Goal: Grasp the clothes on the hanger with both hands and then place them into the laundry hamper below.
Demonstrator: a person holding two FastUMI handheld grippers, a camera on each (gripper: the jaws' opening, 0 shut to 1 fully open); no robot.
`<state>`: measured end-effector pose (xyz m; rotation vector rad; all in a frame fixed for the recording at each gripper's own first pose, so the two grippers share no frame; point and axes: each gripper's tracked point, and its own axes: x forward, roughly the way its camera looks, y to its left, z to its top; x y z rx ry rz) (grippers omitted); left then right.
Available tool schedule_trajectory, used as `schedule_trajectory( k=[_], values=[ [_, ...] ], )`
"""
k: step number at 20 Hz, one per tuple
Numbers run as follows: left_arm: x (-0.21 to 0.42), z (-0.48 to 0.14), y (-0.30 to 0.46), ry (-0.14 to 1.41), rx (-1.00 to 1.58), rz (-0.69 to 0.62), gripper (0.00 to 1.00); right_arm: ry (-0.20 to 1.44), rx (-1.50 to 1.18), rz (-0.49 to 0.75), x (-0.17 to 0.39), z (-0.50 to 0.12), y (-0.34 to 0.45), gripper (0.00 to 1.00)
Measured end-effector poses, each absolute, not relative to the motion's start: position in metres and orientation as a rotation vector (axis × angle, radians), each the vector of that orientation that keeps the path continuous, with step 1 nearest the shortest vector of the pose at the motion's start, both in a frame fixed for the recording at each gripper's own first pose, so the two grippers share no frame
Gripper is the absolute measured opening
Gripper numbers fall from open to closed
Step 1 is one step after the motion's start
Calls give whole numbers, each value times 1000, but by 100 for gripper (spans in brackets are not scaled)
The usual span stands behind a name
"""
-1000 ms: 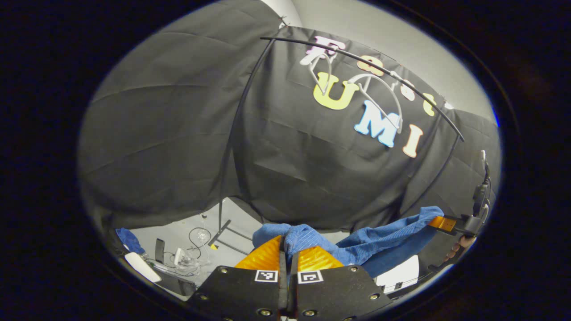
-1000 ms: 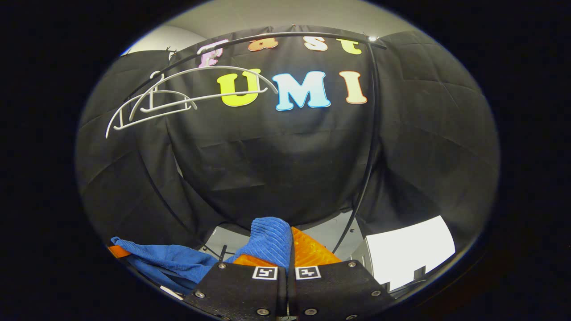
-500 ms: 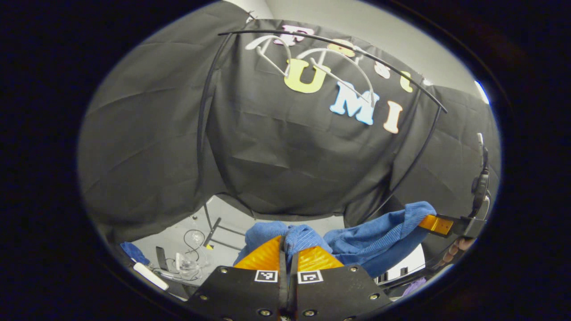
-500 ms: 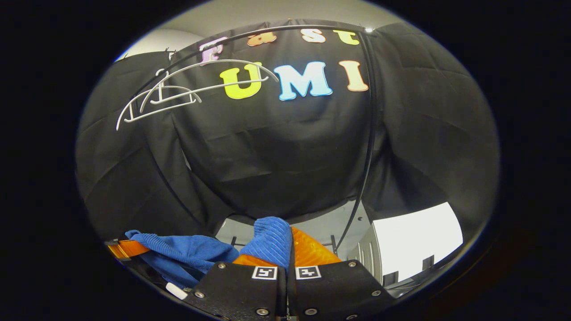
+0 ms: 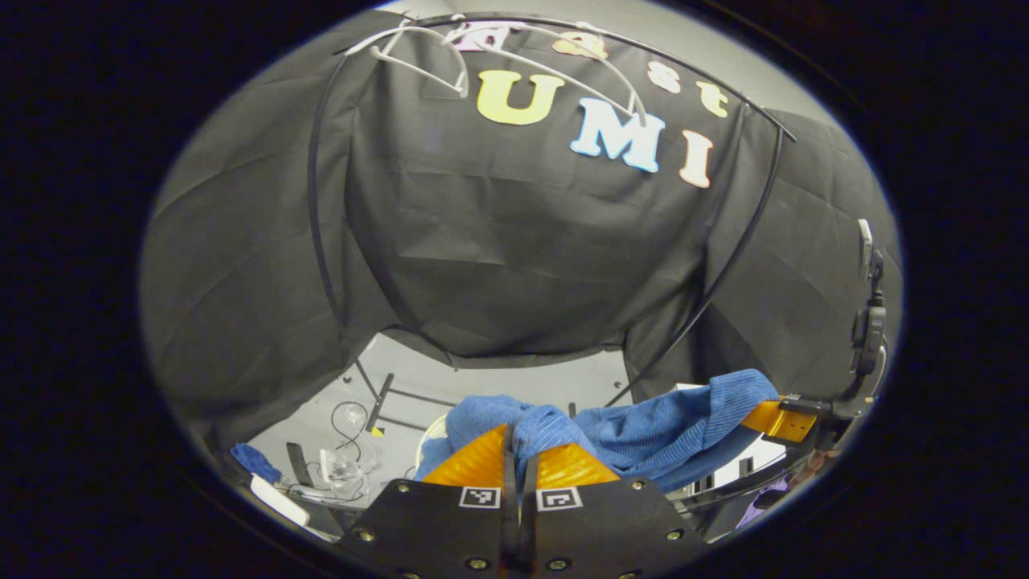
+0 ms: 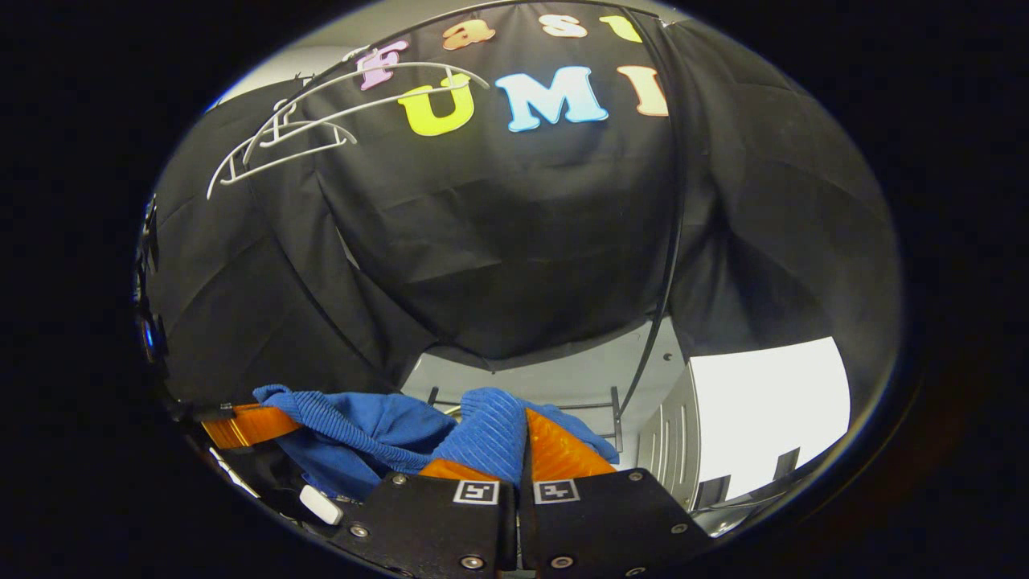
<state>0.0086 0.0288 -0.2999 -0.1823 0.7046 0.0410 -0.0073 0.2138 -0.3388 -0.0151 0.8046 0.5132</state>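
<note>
The blue ribbed garment [image 5: 667, 430] hangs stretched between my two grippers, off the hangers. In the left gripper view my left gripper [image 5: 518, 441] is shut on a bunched fold of it at the bottom centre. The right gripper [image 5: 784, 420] holds the other end at the far right. In the right gripper view my right gripper [image 6: 524, 430] is shut on the garment [image 6: 362, 422], which runs left to the left gripper [image 6: 245, 425]. Two bare white hangers [image 6: 321, 121] hang on the black rail [image 5: 643, 44] high above. A pale curved rim [image 5: 434, 430] peeks out under the cloth.
The black rack's side poles [image 5: 313, 209] and floor bars [image 6: 522, 398] stand ahead on a grey floor. Cables and small clutter [image 5: 338, 466] lie at the lower left. A white panel [image 6: 764, 418] and a ribbed metal wall [image 6: 667, 442] stand at the right.
Both grippers have come down with the garment still held. The hangers and rail have risen towards the top of both views, and more floor shows below.
</note>
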Motion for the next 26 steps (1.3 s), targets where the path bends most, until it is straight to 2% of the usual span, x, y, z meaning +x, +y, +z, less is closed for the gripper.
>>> schedule_trajectory(
  k=[3, 4, 5, 9, 10, 11, 14, 26],
  values=[
    [20, -331, 33, 759, -83, -29, 1, 844, -40, 510, -11, -360, 226, 2],
    [26, -347, 36, 781, -47, -53, 5, 861, -59, 507, -13, -369, 231, 2],
    [29, -357, 30, 793, -28, -78, 2, 872, -80, 504, -13, -378, 235, 2],
    [43, -402, 23, 849, -76, -140, 1, 915, -116, 469, -13, -407, 247, 2],
    [46, -415, 25, 861, -91, -149, 5, 918, -106, 460, -11, -413, 251, 2],
    [49, -429, 28, 883, -102, -163, 1, 919, -88, 465, -10, -420, 260, 2],
    [52, -463, 38, 939, -131, -171, 1, 946, -75, 451, -13, -437, 273, 2],
    [51, -471, 45, 972, -154, -196, 2, 989, -56, 355, -30, -446, 274, 4]
  ],
)
